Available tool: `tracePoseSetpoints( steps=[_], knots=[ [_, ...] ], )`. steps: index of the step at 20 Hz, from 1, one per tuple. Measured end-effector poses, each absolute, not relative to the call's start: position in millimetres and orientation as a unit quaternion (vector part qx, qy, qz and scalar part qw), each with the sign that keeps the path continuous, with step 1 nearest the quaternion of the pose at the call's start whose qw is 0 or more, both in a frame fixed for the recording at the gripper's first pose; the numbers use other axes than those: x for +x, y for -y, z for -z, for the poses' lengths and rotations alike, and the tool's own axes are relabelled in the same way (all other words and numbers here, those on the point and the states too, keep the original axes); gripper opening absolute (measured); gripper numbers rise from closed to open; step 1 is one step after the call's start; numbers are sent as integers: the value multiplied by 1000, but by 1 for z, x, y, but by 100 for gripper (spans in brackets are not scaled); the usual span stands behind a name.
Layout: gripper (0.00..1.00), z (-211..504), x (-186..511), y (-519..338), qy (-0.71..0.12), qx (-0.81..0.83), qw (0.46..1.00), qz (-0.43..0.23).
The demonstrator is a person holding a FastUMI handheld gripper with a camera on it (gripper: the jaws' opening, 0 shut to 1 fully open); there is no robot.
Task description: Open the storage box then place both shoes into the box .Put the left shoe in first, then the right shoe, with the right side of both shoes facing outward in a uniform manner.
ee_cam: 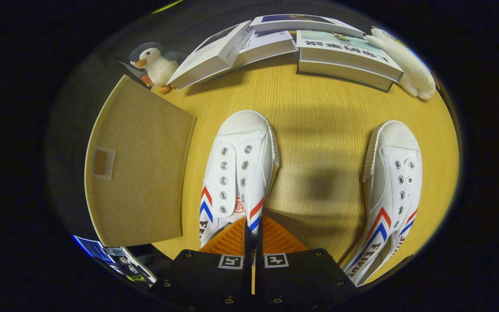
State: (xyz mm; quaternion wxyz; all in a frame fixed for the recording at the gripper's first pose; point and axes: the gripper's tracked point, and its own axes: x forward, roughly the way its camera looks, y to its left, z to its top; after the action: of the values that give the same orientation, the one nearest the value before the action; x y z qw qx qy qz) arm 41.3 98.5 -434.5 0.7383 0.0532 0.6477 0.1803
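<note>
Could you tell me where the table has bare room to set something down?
The widest bare patch of table lies between the two shoes, reaching back to the books. It is crowded at the back, with books and plush toys. The gripper pinches the nearer shoe's side.

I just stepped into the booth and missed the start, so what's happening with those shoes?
A person's hand-held gripper is closed on the side wall of one white shoe, near its heel, with both fingers pressing the canvas between them. The second white shoe lies apart on the wooden table, untouched. The beige storage box sits beside the gripped shoe with its lid closed. Beyond the shoes are books, a toy penguin and a white plush toy.
</note>
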Motion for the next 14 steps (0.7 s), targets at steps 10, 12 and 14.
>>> tracePoseSetpoints(
  steps=[10,12,14],
  knots=[
    [3,344,40,-100,-639,92,741,-184],
    [3,316,43,-105,-624,95,752,-190],
    [3,290,47,-113,-609,95,762,-200]
  ],
)
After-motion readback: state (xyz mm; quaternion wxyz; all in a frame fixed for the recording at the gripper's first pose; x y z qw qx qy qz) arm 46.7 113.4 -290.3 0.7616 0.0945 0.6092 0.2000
